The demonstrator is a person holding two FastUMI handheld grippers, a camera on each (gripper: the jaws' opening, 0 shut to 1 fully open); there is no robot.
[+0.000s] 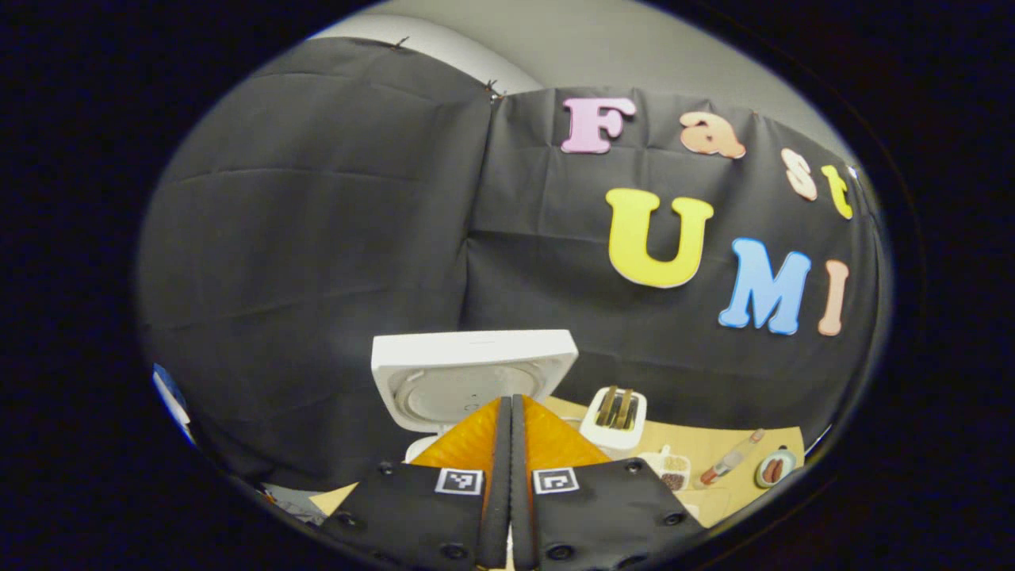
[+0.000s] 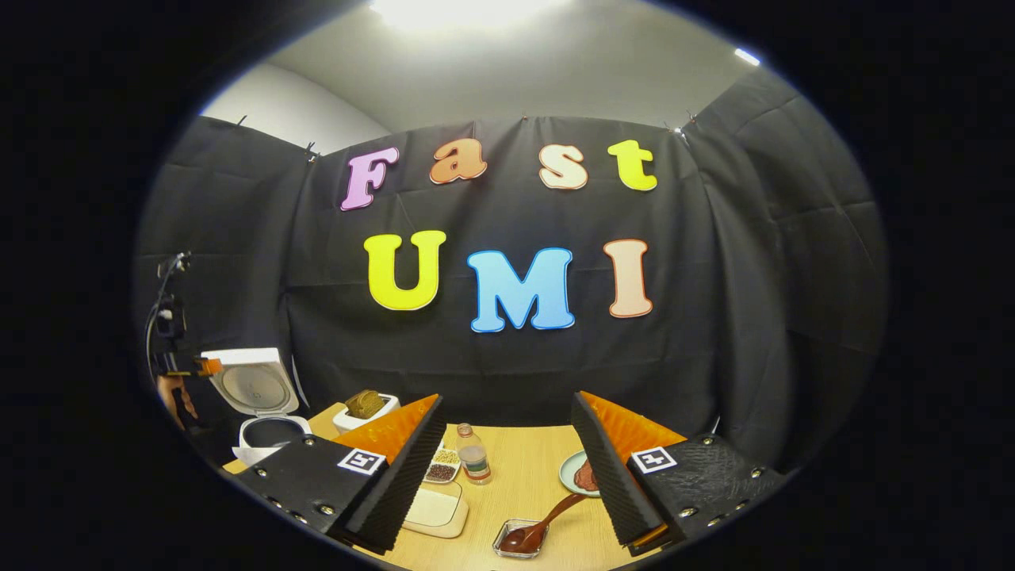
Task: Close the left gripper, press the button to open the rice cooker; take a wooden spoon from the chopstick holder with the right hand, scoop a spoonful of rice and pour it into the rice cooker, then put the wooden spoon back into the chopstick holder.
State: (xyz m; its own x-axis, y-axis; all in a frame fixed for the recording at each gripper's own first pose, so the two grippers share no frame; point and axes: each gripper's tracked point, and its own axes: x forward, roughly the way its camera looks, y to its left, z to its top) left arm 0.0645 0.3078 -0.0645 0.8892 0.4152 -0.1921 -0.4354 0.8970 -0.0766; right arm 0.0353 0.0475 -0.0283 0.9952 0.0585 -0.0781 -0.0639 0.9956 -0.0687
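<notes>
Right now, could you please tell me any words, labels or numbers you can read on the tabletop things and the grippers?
No text is readable.
Bottle: label too small to read.
Rice cooker lid: faint marks on its inner face, too blurred to read.
Left gripper and right gripper: square coded tags, black-and-white patterns only, no letters or numbers.

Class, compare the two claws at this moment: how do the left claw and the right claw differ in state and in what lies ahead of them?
The left claw has its jaws pressed together; the right claw has its jaws spread wide apart. The left claw points at the rice cooker, whose lid stands open; the right claw looks over the table, with a wooden spoon lying in a small dish. What they share: neither holds anything.
</notes>
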